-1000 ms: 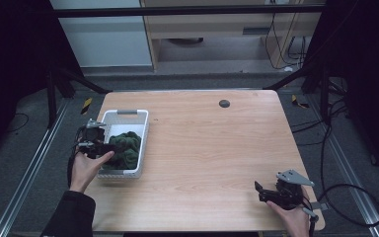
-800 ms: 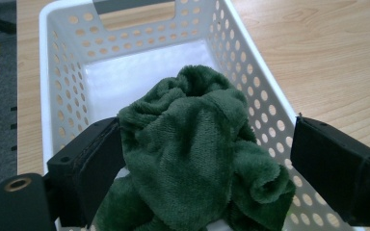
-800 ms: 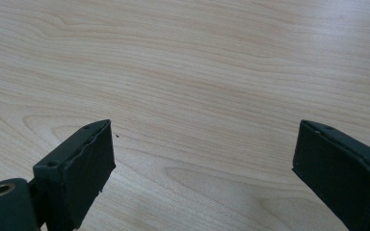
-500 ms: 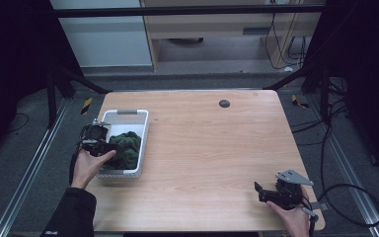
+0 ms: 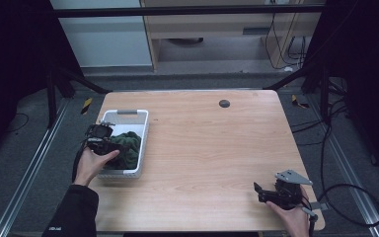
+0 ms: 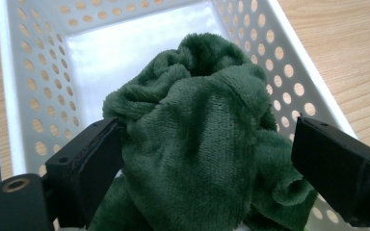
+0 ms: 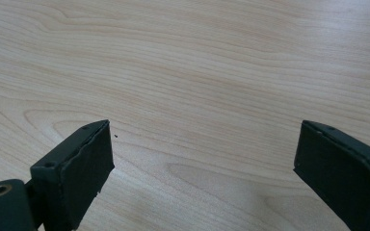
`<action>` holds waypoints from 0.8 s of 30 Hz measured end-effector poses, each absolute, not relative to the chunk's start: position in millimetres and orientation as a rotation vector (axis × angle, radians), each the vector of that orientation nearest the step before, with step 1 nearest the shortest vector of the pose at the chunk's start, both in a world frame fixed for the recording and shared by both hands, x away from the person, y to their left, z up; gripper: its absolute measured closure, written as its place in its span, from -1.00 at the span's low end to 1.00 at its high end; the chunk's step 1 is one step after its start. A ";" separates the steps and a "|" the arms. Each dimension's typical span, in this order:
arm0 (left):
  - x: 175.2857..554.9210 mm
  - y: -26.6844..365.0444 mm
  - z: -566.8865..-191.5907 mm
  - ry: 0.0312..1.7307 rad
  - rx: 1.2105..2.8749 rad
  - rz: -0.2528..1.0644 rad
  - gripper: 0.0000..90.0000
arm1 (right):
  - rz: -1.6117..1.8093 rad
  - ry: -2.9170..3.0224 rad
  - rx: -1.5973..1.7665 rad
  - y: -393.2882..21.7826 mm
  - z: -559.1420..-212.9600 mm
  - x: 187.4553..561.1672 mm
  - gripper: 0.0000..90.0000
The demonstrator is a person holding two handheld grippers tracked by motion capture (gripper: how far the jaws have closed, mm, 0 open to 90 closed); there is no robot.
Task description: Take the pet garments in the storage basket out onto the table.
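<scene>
A dark green fleecy cloth lies bunched in a white perforated basket at the table's left. My left gripper hangs over the basket with its jaws wide apart, one on each side of the cloth's raised fold. The left jaw touches the fleece; the right jaw stands apart from it. My right gripper rests open near the table's front right corner, with bare wood between its jaws.
The wooden table has a small dark round disc near its far edge. A cable trails from the right gripper off the right side. Dark metal frame legs and floor rails flank the table.
My left gripper has shifted slightly forward and to the right, over the cloth in the basket. The right gripper has stayed in place.
</scene>
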State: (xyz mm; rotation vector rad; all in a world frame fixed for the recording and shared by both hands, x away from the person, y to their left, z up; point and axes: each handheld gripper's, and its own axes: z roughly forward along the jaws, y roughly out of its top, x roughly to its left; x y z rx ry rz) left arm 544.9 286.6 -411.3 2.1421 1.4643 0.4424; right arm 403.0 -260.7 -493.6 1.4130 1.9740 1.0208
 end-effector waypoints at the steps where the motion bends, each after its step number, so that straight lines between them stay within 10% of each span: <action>1: 545.7 286.2 -412.1 1.467 2.147 0.441 -0.77 | 1.022 1.974 1.415 -260.5 -493.6 402.9 -0.86; 15: 556.2 285.5 -425.4 1.508 2.202 0.410 -0.60 | 1.019 1.991 1.417 -260.1 -493.8 403.5 -0.87; 24: 559.1 284.0 -432.9 1.536 2.261 0.367 -0.12 | 1.014 2.000 1.419 -259.1 -494.4 403.6 -0.88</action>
